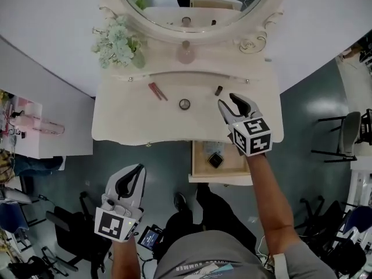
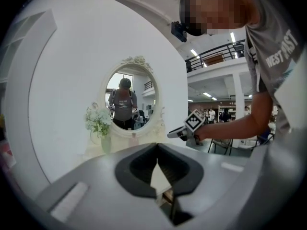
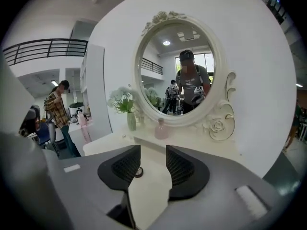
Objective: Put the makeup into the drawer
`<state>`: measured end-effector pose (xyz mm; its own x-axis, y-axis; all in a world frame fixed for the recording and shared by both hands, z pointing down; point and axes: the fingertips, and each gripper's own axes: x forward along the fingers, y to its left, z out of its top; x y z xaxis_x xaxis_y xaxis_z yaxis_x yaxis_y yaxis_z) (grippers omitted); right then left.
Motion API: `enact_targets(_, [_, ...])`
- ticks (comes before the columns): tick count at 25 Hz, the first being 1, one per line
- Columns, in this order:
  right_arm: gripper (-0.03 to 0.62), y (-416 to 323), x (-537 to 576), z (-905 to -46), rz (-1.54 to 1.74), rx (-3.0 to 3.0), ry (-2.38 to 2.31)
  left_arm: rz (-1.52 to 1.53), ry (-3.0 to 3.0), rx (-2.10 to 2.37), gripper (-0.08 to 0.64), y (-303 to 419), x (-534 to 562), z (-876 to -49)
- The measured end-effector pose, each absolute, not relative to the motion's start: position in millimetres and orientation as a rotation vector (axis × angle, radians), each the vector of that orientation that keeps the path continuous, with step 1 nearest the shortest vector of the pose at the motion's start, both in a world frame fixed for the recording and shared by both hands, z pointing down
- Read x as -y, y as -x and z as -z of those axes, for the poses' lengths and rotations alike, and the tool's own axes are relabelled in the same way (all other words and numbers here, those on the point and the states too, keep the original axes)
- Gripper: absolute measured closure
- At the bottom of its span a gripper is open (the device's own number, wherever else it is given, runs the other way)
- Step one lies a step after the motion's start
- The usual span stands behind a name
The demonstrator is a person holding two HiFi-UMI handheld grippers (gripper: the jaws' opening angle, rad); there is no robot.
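Observation:
On the cream vanity table [image 1: 128, 121] lie a reddish lipstick [image 1: 157, 90], a round compact [image 1: 184, 103] and a small dark tube [image 1: 218, 90]. The drawer [image 1: 200, 167] under the table's right part stands pulled out, with a dark square case [image 1: 215, 160] inside. My right gripper [image 1: 227, 100] hovers open over the table's right side, just right of the tube, with nothing between its jaws. In the right gripper view [image 3: 152, 152] the round compact [image 3: 138, 171] shows beside the left jaw. My left gripper [image 1: 138, 168] hangs below the table's front edge, shut and empty [image 2: 157, 161].
An oval mirror [image 1: 192, 4] rises behind the table. A vase of pale flowers [image 1: 119, 45] and a pink bottle [image 1: 186, 52] stand on its back shelf. A white side table [image 1: 40, 135] is at the left; dark chairs [image 1: 349, 135] stand on the floor.

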<state>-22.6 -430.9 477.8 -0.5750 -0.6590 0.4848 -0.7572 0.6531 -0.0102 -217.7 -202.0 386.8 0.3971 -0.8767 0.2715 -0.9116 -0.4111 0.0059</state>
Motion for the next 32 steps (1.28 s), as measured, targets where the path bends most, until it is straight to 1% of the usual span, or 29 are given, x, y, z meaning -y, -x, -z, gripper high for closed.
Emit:
enact_targets(3, [0.400,23.4,459.0,-508.9,-0.332,2.385,-1.109,-0.325,-2.494,1.621,0.557,216.8,217.0,-393.7])
enact_targets(7, [0.388,24.4,492.2,-550.6,-0.359,2.323,-1.094,-0.334,-2.465,1.611,0.557,216.8,231.5,-412.9])
enact_targets(13, [0.387,21.9,524.1,-614.4,-0.375,2.215,-1.042,-0.338,-2.422,1.602,0.557,216.4,244.7,-438.8])
enact_targets(18, [0.388,22.0,539.3,-646.1,-0.376,2.167,-1.011,-0.334,-2.404,1.604,0.557,217.3,253.3,-450.5])
enact_targets(21, [0.409,22.6,544.4,-656.0,-0.354,2.146,-0.993,-0.333,-2.395,1.604,0.557,217.8,257.1,-455.1])
enact_targets(26, [0.477,21.4,545.1,-667.0,-0.324,2.122,-0.966,-0.342,-2.393,1.597,0.557,214.4,259.3,-459.9])
enact_targets(32, [0.483,17.9,537.3,-658.0,-0.304,2.135,-0.972,-0.344,-2.412,1.584,0.557,208.5,259.0,-457.0])
